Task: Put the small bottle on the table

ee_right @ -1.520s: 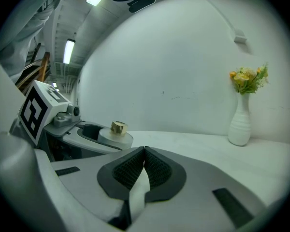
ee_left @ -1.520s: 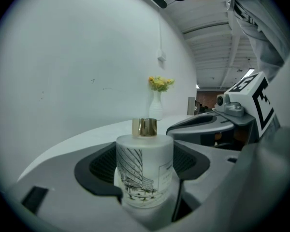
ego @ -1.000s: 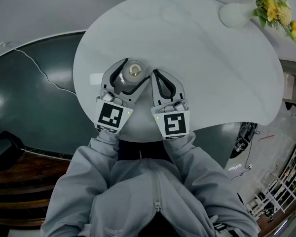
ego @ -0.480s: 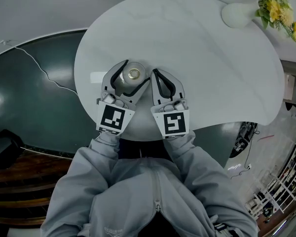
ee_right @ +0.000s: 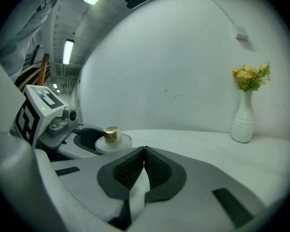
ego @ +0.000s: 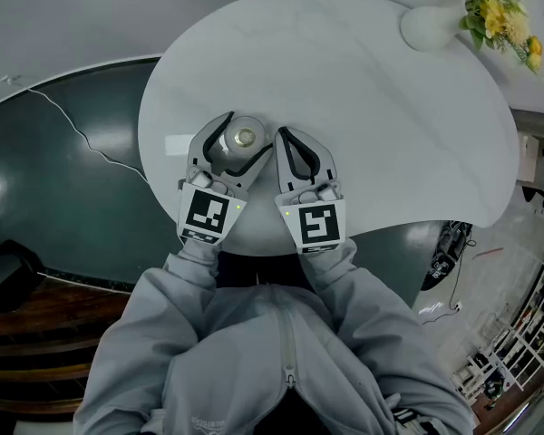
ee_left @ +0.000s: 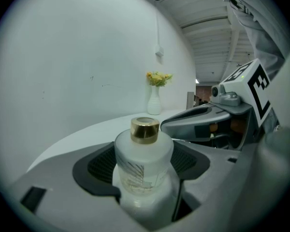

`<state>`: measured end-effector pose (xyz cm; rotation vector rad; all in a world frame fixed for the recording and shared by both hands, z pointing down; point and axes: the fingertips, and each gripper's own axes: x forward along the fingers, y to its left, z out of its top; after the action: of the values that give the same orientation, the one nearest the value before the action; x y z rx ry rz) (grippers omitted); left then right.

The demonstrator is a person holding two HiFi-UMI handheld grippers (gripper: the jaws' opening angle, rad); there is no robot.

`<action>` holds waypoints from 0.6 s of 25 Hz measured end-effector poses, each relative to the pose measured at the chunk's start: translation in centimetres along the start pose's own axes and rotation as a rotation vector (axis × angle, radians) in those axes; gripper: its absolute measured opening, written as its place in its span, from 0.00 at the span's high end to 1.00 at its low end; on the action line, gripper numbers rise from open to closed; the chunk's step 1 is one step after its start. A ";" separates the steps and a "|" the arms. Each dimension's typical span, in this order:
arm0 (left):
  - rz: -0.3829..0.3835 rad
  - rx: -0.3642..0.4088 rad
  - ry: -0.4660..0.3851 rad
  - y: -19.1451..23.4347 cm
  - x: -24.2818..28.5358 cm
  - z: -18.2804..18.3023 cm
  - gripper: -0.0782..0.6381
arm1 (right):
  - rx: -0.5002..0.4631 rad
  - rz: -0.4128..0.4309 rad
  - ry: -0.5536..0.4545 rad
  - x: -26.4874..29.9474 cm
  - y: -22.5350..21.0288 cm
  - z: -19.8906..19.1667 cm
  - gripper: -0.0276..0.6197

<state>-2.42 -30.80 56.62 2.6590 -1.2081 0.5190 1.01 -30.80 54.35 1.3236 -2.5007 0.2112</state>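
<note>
The small bottle (ego: pixel 244 140), frosted white with a gold cap (ee_left: pixel 145 129), stands upright between the jaws of my left gripper (ego: pixel 248 130), which is shut on its body (ee_left: pixel 144 170). It is over the near-left part of the round white table (ego: pixel 372 134); the bottle's base is hidden, so contact with the top cannot be told. My right gripper (ego: pixel 280 132) hovers just to the right of the bottle, shut and empty, its ribbed pads (ee_right: pixel 157 167) pressed together. The bottle (ee_right: pixel 113 138) also shows at the left of the right gripper view.
A white vase (ego: pixel 428 27) with yellow flowers (ego: pixel 500 12) stands at the table's far right edge. The table's near edge (ego: pixel 254 247) runs just under both grippers. Dark floor (ego: pixel 54 170) lies to the left, and a white wall (ee_right: pixel 183 57) stands behind the table.
Almost nothing differs. Both grippers and the bottle keep their places over the table; only the head view has shifted slightly.
</note>
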 end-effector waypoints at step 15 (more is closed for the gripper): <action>0.107 -0.018 -0.085 -0.7 -6.8 4.2 0.46 | 0.017 -0.021 -0.040 -4.0 0.8 5.7 0.92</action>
<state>-5.02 -26.88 50.18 2.6367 -1.3784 0.4129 1.35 -28.77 47.65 1.3731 -2.5221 0.2038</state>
